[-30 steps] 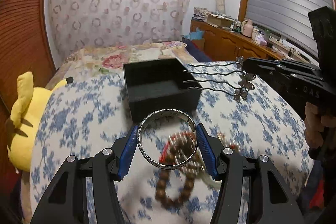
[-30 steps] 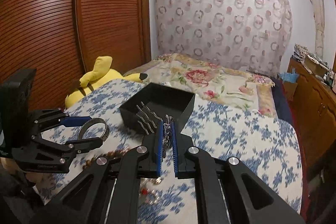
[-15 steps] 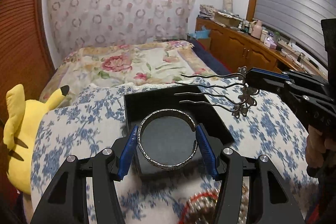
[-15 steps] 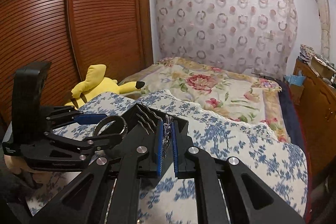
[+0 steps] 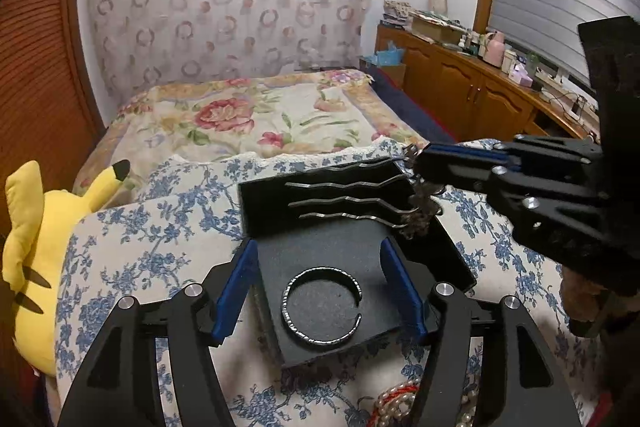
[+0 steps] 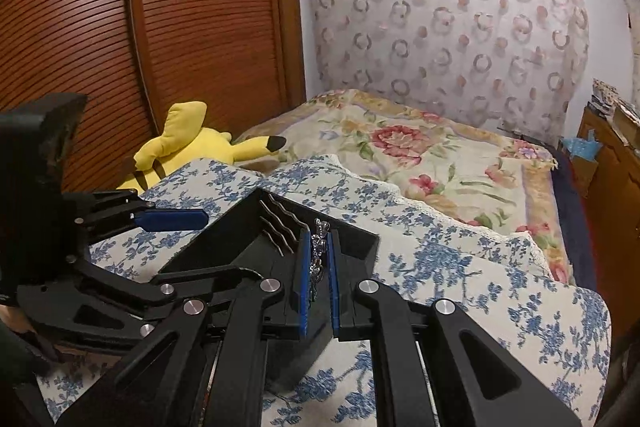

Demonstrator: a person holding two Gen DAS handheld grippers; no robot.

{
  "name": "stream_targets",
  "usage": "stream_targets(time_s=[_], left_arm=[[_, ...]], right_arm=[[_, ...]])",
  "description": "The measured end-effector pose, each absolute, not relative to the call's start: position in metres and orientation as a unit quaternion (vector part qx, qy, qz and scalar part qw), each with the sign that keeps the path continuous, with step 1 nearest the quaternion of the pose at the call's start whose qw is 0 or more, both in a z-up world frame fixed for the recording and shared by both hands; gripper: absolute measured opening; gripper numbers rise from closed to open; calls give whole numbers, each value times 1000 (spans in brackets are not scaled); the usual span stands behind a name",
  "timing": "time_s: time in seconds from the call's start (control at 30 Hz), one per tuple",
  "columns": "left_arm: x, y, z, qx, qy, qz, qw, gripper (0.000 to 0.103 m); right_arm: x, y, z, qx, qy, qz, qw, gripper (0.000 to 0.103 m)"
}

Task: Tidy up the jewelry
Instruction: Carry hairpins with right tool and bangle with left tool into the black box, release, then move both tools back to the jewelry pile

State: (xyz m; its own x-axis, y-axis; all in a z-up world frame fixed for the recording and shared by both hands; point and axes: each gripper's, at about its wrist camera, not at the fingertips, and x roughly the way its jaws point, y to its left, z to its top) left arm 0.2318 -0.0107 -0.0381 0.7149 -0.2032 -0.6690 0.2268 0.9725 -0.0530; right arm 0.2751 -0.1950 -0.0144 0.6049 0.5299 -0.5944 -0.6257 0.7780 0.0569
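Silver bangle [image 5: 322, 305] dropped into black box [image 5: 452, 259]; left hand-held gripper [image 5: 320, 297] just opened, empty. Right hand-held gripper [image 6: 318, 267] pinches stiff, light hair comb [image 5: 348, 199] by top.

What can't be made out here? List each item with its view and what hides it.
- Pearl and red beads, left wrist view: cut off by the bottom edge and the left gripper.
- Hair comb ornament, right wrist view: pinched between the right gripper jaws.
- Silver bangle, right wrist view: hidden behind both grippers.
- Black box floor, right wrist view: covered by the grippers.
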Motion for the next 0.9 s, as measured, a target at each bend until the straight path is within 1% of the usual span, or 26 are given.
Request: stream_targets(time_s=[0.03,0.07,0.13,0.37,0.63,0.7,0.73,0.77,0.9], left_arm=[[230,-9,-37,16,357,-113,927,67],[227,-5,-36,14,353,-108,929,69],[224,0,-34,13,350,-101,931,70],[213,24,-36,0,348,-74,935,81],[194,35,-30,-3,337,-64,939,82],[189,37,-27,-3,334,-64,940,82],[185,37,-26,-3,333,-64,941,82],[183,37,-26,-3,332,-64,941,82],[166,38,-23,-3,327,-63,943,82]], right_arm=[[276,-193,-16,-79,306,327,890,9],[277,-190,-18,-79,311,331,887,9],[279,-186,-23,-80,320,336,882,9],[285,-167,-40,-97,348,334,870,9],[289,-164,-47,-109,357,307,876,11],[286,-165,-44,-112,351,301,879,13],[284,-165,-42,-113,349,297,882,24],[282,-167,-40,-111,345,294,884,31],[270,-174,-30,-105,334,287,892,31]])
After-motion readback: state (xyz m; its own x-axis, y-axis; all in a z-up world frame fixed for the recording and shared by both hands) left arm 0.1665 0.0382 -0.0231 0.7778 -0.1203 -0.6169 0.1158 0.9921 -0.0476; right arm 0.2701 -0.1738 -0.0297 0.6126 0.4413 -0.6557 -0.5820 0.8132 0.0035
